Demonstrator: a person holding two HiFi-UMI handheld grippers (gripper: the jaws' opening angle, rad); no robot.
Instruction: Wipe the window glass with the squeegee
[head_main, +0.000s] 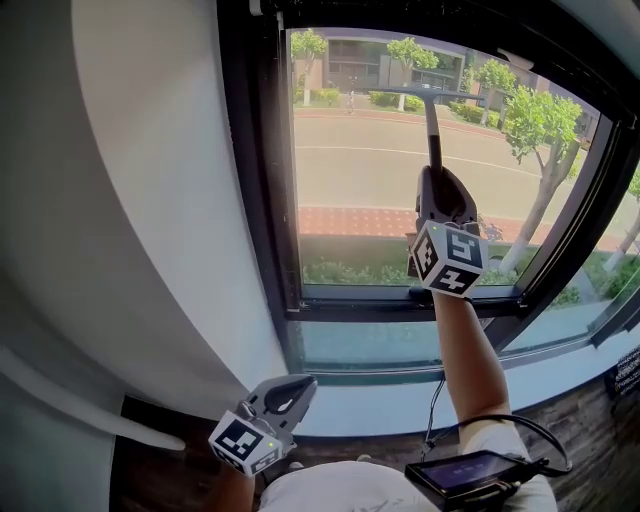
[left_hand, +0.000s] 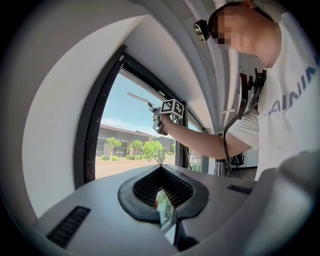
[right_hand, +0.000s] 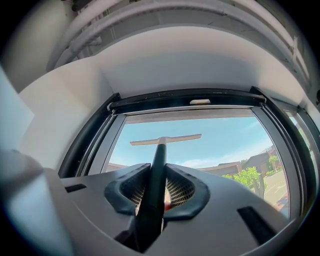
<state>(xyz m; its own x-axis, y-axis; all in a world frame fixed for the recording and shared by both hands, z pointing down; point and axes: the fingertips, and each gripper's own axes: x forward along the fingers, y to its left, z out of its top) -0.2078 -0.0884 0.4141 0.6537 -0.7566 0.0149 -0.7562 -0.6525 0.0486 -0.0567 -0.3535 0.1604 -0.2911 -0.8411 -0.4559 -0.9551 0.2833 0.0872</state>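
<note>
Head view: the right arm stretches up, the right gripper (head_main: 437, 178) pinching the squeegee (head_main: 433, 125) by its handle, blade high on the window glass (head_main: 360, 170). The left gripper (head_main: 287, 393) hangs low beside the wall (head_main: 150, 200).

Left gripper view: its jaws sit pressed together, empty.

Right gripper view: the handle rises from between the jaws to the blade.

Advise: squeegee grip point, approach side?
Take the squeegee by its straight dark handle, low down, from below along its axis; the right hand-held gripper is shut on it this way. The crosswise blade at the top is left free.
</note>
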